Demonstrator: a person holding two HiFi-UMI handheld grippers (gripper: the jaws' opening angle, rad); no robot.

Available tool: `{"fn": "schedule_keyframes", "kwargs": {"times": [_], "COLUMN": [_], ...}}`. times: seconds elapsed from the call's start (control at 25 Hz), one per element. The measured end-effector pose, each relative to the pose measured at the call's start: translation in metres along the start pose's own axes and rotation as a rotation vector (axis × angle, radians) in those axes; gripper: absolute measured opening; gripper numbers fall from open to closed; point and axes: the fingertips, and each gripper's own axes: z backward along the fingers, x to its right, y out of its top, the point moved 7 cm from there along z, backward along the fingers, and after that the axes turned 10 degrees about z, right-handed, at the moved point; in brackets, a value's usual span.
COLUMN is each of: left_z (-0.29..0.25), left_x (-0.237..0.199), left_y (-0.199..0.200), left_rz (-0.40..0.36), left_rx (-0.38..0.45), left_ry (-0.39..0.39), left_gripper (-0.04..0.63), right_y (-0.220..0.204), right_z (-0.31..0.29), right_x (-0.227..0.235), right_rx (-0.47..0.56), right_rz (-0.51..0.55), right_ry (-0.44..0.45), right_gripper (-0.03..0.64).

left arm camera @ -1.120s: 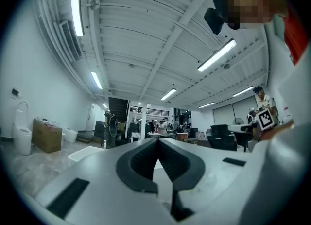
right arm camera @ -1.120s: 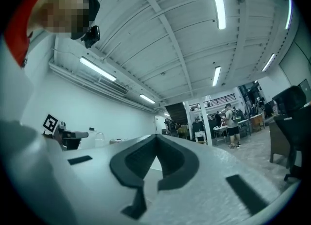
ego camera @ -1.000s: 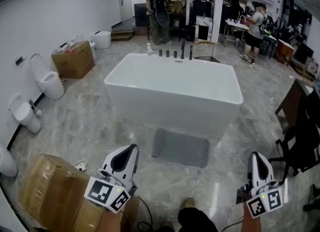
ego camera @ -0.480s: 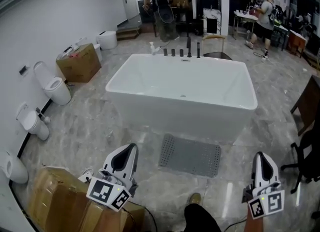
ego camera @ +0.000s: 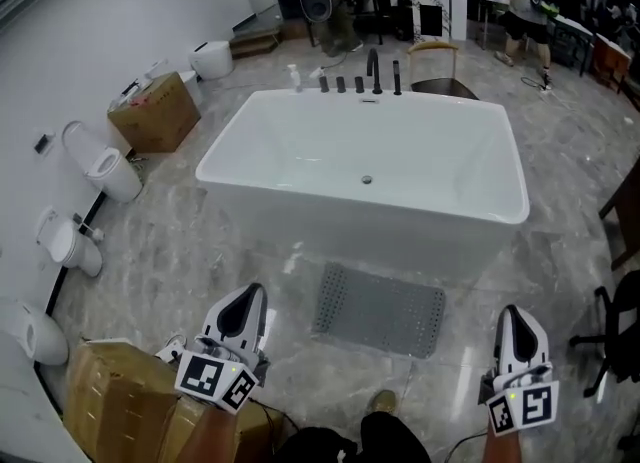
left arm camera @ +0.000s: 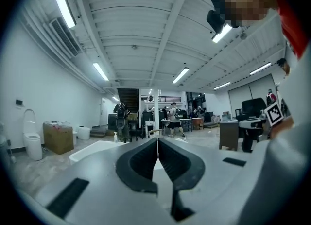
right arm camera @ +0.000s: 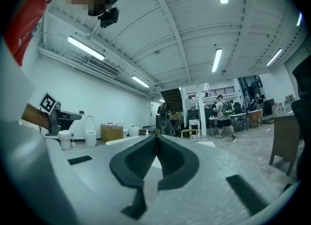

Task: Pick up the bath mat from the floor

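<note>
A grey perforated bath mat (ego camera: pixel 379 308) lies flat on the marble floor, right in front of the white bathtub (ego camera: pixel 368 171). My left gripper (ego camera: pixel 246 297) hovers at the lower left of the head view, to the left of the mat and apart from it, jaws shut on nothing. My right gripper (ego camera: pixel 513 319) is at the lower right, to the right of the mat, also shut and empty. In both gripper views the dark jaws (left arm camera: pixel 158 144) (right arm camera: pixel 155 140) meet tip to tip and point level across the room; the mat is hidden there.
Cardboard boxes (ego camera: pixel 120 401) sit on the floor just left of my left arm. Toilets (ego camera: pixel 105 168) line the left wall beside another box (ego camera: pixel 153 111). My shoe (ego camera: pixel 381 403) stands just before the mat. People (ego camera: pixel 527 6) work at the far end; a dark chair (ego camera: pixel 620 336) stands at right.
I have stepped closer to the tub: the tub and mat have grown larger and shifted down toward me. Both grippers stay shut and moved forward with me.
</note>
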Motion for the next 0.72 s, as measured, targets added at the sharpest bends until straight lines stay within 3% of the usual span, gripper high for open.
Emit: {"fn": "schedule_keyframes", "kwargs": {"times": [0.36, 0.72], "left_z": [-0.067, -0.133], "left_x": [-0.032, -0.086], "left_y": [-0.066, -0.191], "left_rz": [0.020, 0.048], "left_rx": [-0.132, -0.282], "left_ry": [0.015, 0.001], "left_gripper": [0.011, 0.012], "right_y": [-0.065, -0.171], "right_z": [-0.057, -0.102], "right_x": [0.006, -0.008], "right_rx": [-0.131, -0.280], "right_rz": [-0.018, -0.041], "right_ry": [0.009, -0.008], "right_gripper": [0.005, 0.006]}}
